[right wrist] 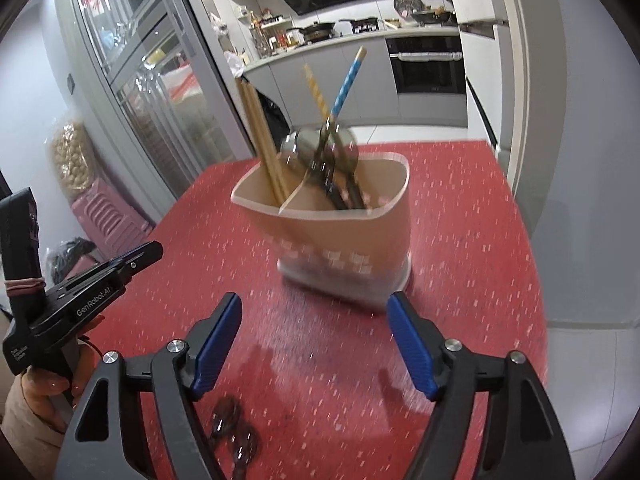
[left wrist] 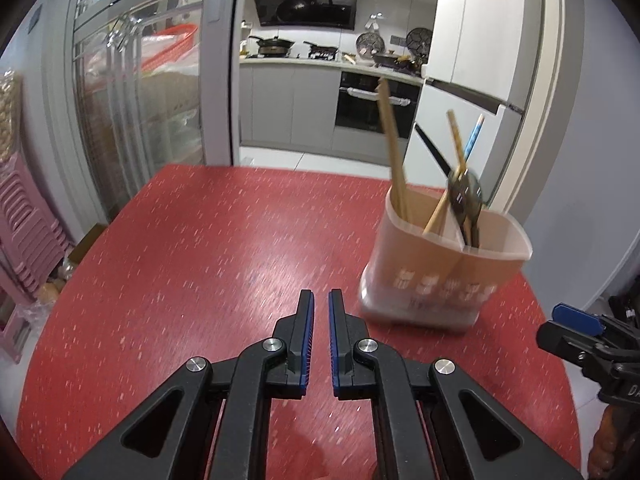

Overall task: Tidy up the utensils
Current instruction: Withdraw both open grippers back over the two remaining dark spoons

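Utensil holder stands filled on the red table, both grippers empty

The utensil holder (right wrist: 332,236) stands upright on the red speckled table (left wrist: 192,248), a pale translucent caddy split by an inner divider into two compartments. Around its lower part runs a band of pale printed marks, too blurred to read. In one compartment lean the wooden chopsticks (right wrist: 262,140), side by side. In the other stand a blue patterned handle (right wrist: 346,84), a yellow patterned handle (right wrist: 316,92) and dark shiny utensil heads, smeared by blur.

The left gripper (left wrist: 321,304) hovers over bare table just beside and short of the holder, its blue-padded jaws drawn nearly together with only a thin gap and nothing between them. In the right wrist view its black body shows white lettering reading "GenRobot.AI", and a hand (right wrist: 38,396) grips its handle at the lower left edge.

The right gripper (right wrist: 314,312) has its jaws spread wide apart and grips nothing; the holder's base sits just beyond its fingertips. Below it, near the frame's bottom, a dark shiny beaded-looking object (right wrist: 234,432) lies on the table, too blurred to identify
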The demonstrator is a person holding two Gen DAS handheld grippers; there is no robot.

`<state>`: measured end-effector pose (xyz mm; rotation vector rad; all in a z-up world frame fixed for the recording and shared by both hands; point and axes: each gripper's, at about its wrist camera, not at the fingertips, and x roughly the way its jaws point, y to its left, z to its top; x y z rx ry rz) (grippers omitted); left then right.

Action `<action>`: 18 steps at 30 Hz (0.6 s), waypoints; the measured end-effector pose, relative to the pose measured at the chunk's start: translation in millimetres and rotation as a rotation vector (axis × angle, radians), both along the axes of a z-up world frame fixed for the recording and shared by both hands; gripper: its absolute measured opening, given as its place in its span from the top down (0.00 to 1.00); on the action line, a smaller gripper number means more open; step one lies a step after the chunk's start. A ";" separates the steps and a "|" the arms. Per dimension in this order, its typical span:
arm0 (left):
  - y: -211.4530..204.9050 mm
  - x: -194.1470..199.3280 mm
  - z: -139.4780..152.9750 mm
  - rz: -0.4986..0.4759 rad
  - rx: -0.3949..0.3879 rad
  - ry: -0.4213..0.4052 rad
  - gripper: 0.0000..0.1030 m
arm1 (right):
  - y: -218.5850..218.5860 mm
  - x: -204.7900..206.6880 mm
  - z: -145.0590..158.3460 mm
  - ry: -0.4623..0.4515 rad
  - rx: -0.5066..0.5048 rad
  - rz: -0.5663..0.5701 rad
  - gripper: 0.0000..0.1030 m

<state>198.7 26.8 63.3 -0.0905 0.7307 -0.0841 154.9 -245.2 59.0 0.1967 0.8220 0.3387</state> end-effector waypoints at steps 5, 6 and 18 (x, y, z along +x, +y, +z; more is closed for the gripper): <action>15.0 -22.0 -25.0 0.025 -0.014 0.051 0.68 | 10.9 -17.9 -16.5 0.076 -0.019 0.017 0.24; 17.8 -26.2 -29.1 0.029 -0.015 0.061 0.34 | 13.4 -21.4 -20.6 0.095 -0.026 0.024 0.24; 35.6 -55.6 -88.6 0.058 0.059 0.127 0.00 | 46.3 -70.1 -65.1 0.281 -0.093 0.077 0.23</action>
